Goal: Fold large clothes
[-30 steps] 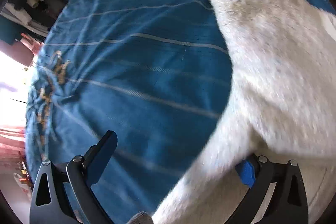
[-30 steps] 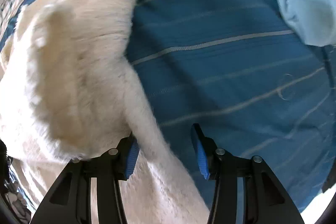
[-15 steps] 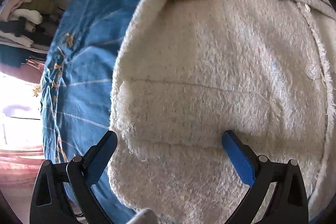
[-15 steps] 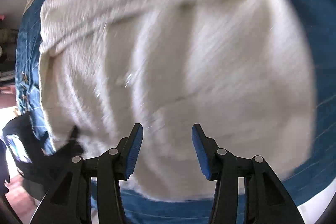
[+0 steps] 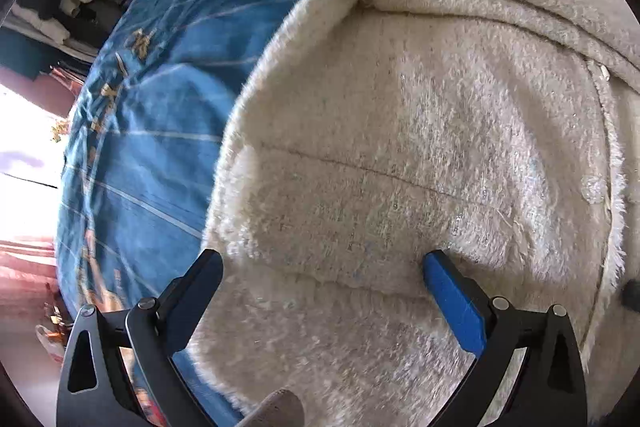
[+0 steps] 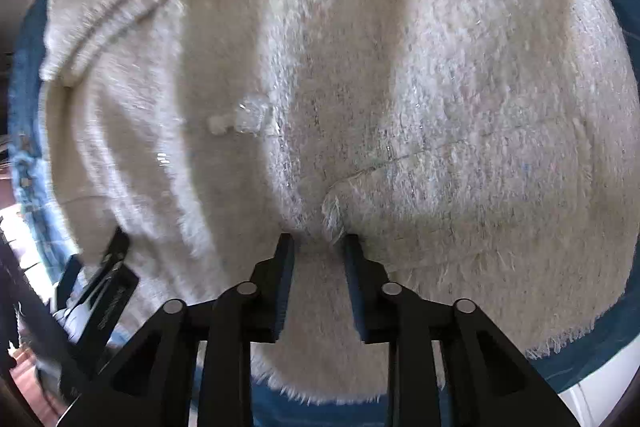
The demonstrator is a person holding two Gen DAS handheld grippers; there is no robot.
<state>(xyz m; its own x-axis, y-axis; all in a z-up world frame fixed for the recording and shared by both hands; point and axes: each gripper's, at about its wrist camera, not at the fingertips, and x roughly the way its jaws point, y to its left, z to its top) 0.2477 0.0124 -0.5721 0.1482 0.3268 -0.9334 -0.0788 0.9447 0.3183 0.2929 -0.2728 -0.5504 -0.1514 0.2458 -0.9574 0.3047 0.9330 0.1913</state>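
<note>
The cream fuzzy cardigan (image 6: 360,87) lay folded on the blue bedspread (image 5: 160,131), looking thick, soft and floppy, best taken at its hem. The right gripper (image 6: 316,247) had pinched a tuft of it between nearly closed fingers; the left gripper (image 5: 320,267) gaped wide, holding nothing.

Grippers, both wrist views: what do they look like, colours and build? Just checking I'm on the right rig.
Both are black linkage frames with triangular cut-outs and round silver pivot pins. The left gripper has flat blue pads on its fingers. The right gripper has the same black build, its pads seen edge-on and dark. No cables, sleeves or readable markings show.
</note>
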